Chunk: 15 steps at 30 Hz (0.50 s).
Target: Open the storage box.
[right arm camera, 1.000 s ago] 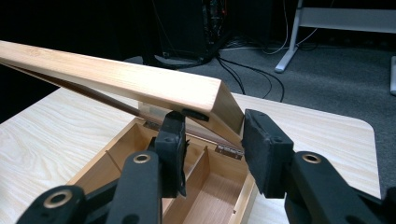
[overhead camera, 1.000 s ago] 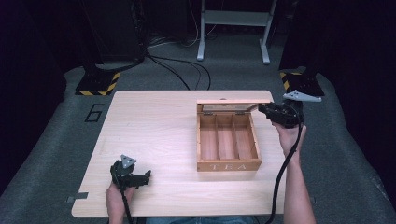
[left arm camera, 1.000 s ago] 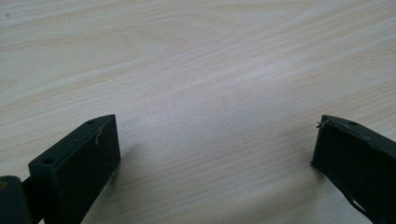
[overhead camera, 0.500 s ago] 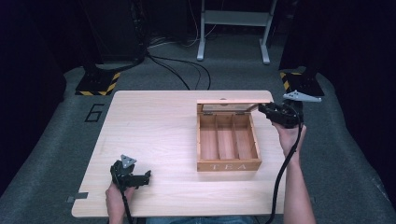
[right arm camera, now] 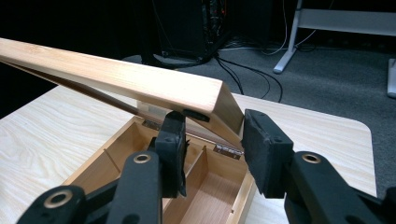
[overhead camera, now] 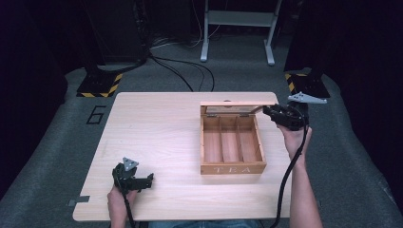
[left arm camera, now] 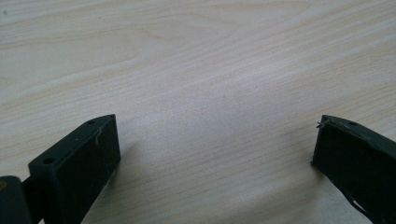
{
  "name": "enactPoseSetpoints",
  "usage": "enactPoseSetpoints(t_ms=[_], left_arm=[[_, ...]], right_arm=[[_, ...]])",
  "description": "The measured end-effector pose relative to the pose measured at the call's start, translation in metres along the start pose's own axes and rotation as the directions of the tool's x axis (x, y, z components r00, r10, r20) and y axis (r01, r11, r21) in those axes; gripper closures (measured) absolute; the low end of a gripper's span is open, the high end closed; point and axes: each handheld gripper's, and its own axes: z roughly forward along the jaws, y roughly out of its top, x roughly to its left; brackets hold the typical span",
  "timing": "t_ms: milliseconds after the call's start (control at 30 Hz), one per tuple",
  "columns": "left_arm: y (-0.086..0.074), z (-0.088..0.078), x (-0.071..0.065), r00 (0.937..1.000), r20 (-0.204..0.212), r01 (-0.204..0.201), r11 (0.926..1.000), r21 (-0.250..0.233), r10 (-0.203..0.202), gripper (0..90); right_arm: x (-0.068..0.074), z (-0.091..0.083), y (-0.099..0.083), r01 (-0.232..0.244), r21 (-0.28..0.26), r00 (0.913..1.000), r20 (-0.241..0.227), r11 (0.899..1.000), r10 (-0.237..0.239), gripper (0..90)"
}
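Observation:
A wooden box [overhead camera: 232, 167] marked TEA stands right of the table's middle, with three bare compartments. Its lid [overhead camera: 237, 103] is raised on the far hinges. My right gripper [overhead camera: 267, 111] sits at the lid's right end. In the right gripper view the lid [right arm camera: 140, 84] slants over the box [right arm camera: 116, 144], and my right gripper [right arm camera: 212, 135] is shut on its near corner, one pad beneath and one outside. My left gripper [overhead camera: 149, 179] rests near the table's front left, open. In the left gripper view my left gripper [left arm camera: 215, 144] has bare table between its jaws.
The light wooden table [overhead camera: 157, 128] stands on grey floor mats. Behind it lie black cables [overhead camera: 190, 71], a stand base with yellow-black tape [overhead camera: 100, 85] at the left, another [overhead camera: 304, 85] at the right, and a grey metal frame [overhead camera: 237, 28].

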Motion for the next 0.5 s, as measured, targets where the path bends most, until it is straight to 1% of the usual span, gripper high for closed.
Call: enactPoseSetpoints(t_ms=[433,500], left_arm=[[0.0001,0.0,-0.0003,1.0,-0.001,0.001,1.0,-0.001,-0.001,0.4],[0.0,0.0,-0.0003,1.0,-0.001,0.001,1.0,0.0,-0.001,0.4]], right_arm=[[-0.0003,0.0001,0.0,0.005,-0.001,1.0,-0.001,1.0,-0.005,60.3],[0.0002,-0.0001,-0.0005,-0.004,-0.002,1.0,0.0,1.0,0.004,60.3]])
